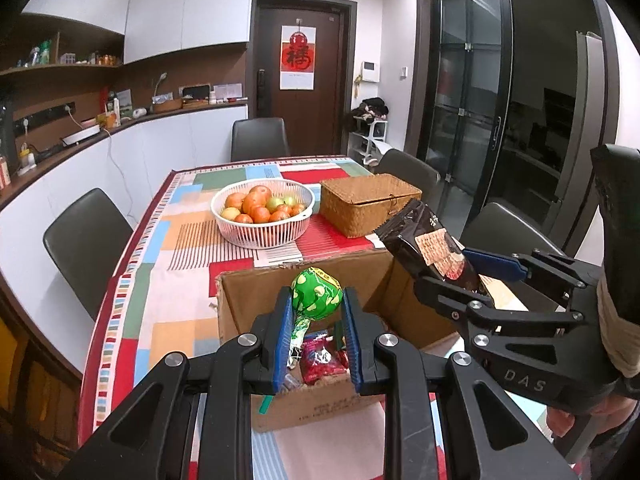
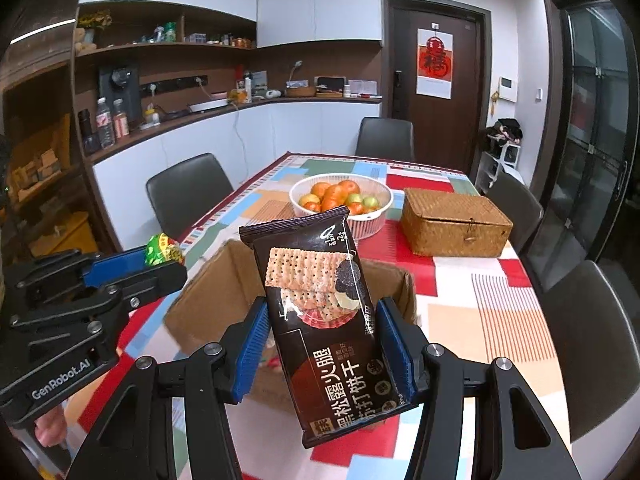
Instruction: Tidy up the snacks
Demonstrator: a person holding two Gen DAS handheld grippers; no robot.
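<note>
Blue-padded left gripper [image 1: 316, 300] pinches a green spotted lollipop [image 1: 317, 291]; right gripper [image 2: 320, 340] clamps a dark cracker packet [image 2: 320, 312] above the cardboard box [image 1: 304, 408].

open cardboard box [image 1: 304, 408] below, fruit basket [image 1: 262, 236] and wicker box [image 1: 368, 204] beyond

**Two black grippers with blue pads**

The left gripper [image 1: 316, 344] and right gripper [image 2: 320, 356] are black, with ridged blue pads [image 1: 282, 340] and round silver screws — white letters mark their sides. Tan tape [image 1: 616, 332] wraps one handle.
</note>
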